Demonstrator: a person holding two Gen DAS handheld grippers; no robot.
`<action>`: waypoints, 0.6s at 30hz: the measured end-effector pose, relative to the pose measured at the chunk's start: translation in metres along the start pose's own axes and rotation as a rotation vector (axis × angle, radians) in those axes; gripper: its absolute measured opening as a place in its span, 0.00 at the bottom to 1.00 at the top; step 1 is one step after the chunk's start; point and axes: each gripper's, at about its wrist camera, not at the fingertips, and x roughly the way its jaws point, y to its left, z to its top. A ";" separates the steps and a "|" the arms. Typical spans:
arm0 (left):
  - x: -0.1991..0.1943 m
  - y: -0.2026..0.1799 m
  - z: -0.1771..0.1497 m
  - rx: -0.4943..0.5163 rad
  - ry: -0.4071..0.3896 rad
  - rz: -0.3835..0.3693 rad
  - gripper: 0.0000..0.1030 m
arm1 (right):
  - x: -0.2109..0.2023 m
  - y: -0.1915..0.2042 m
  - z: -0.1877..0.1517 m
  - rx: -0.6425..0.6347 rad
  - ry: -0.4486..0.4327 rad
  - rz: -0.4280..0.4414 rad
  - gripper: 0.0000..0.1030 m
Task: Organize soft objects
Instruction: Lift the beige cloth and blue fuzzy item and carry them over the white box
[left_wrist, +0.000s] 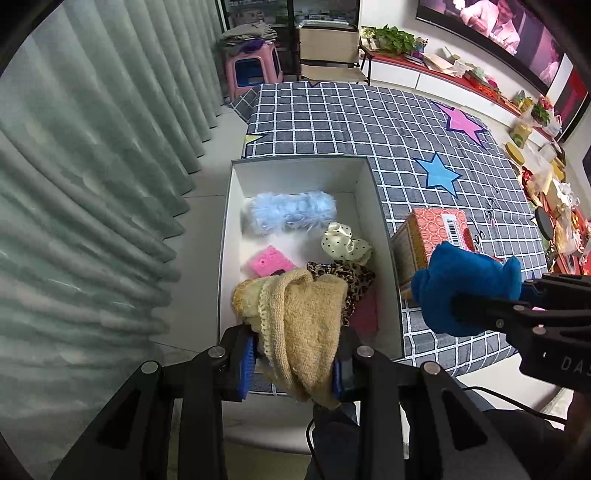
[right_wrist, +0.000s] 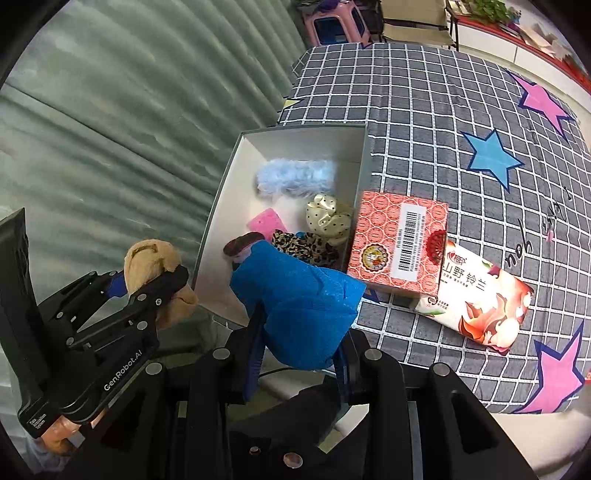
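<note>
Left gripper clamping a tan knit, jaws narrowed onto the bunched cloth, hanging it over the near end of the box, probably so that letting go drops it straight in. Right gripper pinching a blue cloth the same way, jaws pressed in on the wad, holding it just off the box's near right corner, apparently waiting its turn. Both pointing steeply down, likely for a clean drop inside the walls.

Already lying in the box: a pale blue fluffy piece at the far end, a cream dotted scrunchie and leopard scrunchie along the right wall, a pink sponge mid-floor. Near end looking fairly crowded, so the far half seeming the roomier spot.

Sitting outside the box, against its right wall: a red carton, partly resting on a tissue pack.
</note>
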 end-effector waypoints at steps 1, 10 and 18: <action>0.000 0.001 0.000 -0.002 -0.001 0.000 0.33 | 0.000 0.000 0.000 -0.003 0.001 0.000 0.33; -0.002 0.009 -0.001 -0.019 -0.011 -0.001 0.33 | 0.002 0.009 0.003 -0.021 0.001 -0.005 0.33; -0.002 0.010 0.000 -0.020 -0.015 -0.002 0.33 | 0.001 0.011 0.004 -0.028 -0.003 -0.010 0.33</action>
